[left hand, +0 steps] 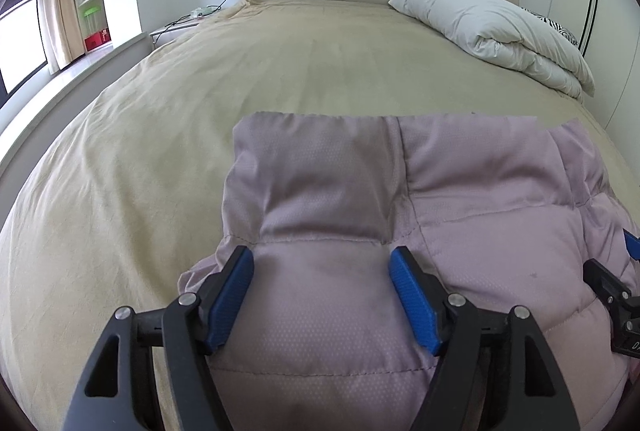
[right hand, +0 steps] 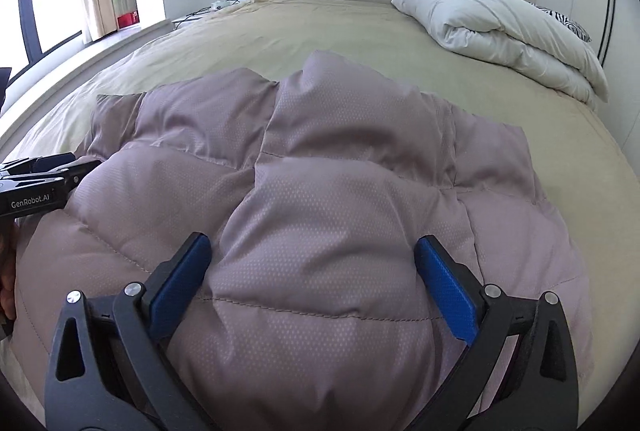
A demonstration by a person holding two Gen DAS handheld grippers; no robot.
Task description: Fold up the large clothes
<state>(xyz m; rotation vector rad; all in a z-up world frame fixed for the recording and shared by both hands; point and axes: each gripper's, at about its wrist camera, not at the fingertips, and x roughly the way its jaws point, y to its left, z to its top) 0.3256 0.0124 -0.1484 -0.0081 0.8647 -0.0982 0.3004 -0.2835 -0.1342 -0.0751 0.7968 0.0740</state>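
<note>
- Lying bunched on the near part of the bed (left hand: 200, 79): the mauve quilted jacket (left hand: 460, 191), partly folded, one padded panel laid back over the rest.
- Hovering over the jacket with fingers spread wide, pinching nothing: the left gripper (left hand: 321, 291), puffy fabric bulging up between the blue pads (left hand: 232, 303) but apparently not pressed.
- Likewise standing open above the bulk nearer the middle: the right gripper (right hand: 312, 283), nothing clamped.
- Risking, by judgement, a springy fold popping open, the padding being thick and unpinned.
- Risking a shallow pinch taking only the slippery top layer, dragging the stack askew.
- Resting well clear near the headboard: the white duvet (left hand: 500, 35).
</note>
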